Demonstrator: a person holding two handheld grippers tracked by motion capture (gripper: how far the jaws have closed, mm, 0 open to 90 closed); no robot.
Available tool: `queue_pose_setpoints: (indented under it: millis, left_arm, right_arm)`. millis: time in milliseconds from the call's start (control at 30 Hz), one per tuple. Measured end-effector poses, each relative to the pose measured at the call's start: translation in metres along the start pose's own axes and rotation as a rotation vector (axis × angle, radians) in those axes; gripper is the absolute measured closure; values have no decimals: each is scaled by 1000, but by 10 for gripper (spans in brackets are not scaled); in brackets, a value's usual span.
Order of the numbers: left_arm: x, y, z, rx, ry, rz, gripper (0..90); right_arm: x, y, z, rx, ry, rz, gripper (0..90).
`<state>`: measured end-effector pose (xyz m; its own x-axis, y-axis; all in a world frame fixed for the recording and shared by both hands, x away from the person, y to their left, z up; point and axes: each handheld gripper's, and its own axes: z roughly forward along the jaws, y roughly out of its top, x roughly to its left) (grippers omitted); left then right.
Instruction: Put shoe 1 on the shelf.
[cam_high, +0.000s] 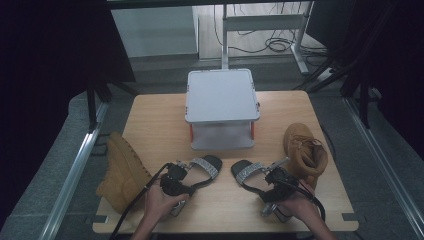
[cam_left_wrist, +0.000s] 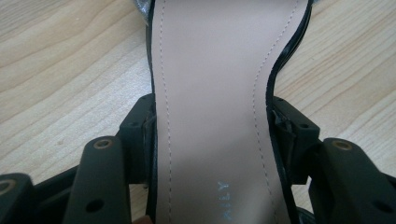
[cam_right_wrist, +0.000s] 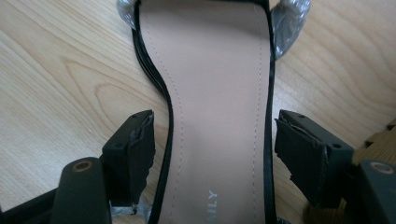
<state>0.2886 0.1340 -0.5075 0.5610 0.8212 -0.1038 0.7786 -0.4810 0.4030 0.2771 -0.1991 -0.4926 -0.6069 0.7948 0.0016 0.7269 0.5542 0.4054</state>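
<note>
Pale wood-grain bench (cam_high: 160, 115), matt and smooth. Both sandals (cam_left_wrist: 210, 93) show a smooth, matt beige insole like leather, stitched along glossy black edging, with sparkly silver straps (cam_high: 205, 166). The boots (cam_high: 122, 172) look like rough tan suede. Matt black plastic grippers (cam_right_wrist: 212, 154); smooth white plastic box (cam_high: 222, 95).

A lab or test room rather than a home: the small wooden bench (cam_high: 220, 200) stands on grey carpet between metal rails (cam_high: 70, 180), hemmed by dark curtains (cam_high: 45, 60), with loose cables (cam_high: 270, 45) on the floor beside a bare metal desk frame (cam_high: 260, 25) behind.
</note>
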Motion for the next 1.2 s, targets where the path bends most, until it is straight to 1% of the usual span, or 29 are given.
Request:
queue_pose_setpoints:
  millis: [133,233,300,333,367,467,533,633,700,733,833,900,1000,1100,1200]
  left_arm:
    - [1,0,1,-3,-3,0,418]
    - [1,0,1,-7,-4,0,418]
    - [0,0,1,-15,-7,-2,418]
    - [0,-1,1,-15,-8,0,418]
    - [0,-1,1,-15,-9,1,418]
    - [1,-1,1,-16,-16,4,418]
    - [1,-1,0,-18,-21,7,418]
    - [2,-1,0,-22,-30,7,418]
    - [3,-1,-1,-16,-40,10,418]
    - [3,-1,-2,-15,-47,9,418]
    - [5,0,-4,-20,-60,4,418]
    - [6,1,-7,-26,-68,-2,418]
    - [8,3,-11,-39,-70,-12,418]
    - [10,5,-14,-52,-80,-23,419]
    - [13,6,-17,-65,-93,-41,418]
  right_arm:
    - [-1,2,3,45,-6,-5,292]
    - [-2,4,8,100,5,-6,308]
    - [-2,5,12,137,1,-12,330]
    - [-1,6,14,146,3,-9,352]
    - [-1,7,15,153,11,-9,363]
    - [-1,9,15,177,12,-13,390]
    - [0,9,15,183,4,-8,397]
    - [-1,9,14,177,3,3,406]
    - [-2,7,13,161,6,14,410]
    - [-4,6,13,155,17,19,411]
    - [-10,4,10,115,73,72,416]
    - [-11,3,8,100,81,84,417]
    - [-9,4,5,83,84,88,418]
    - [-9,6,0,49,111,103,419]
    - [-10,7,-4,24,121,119,419]
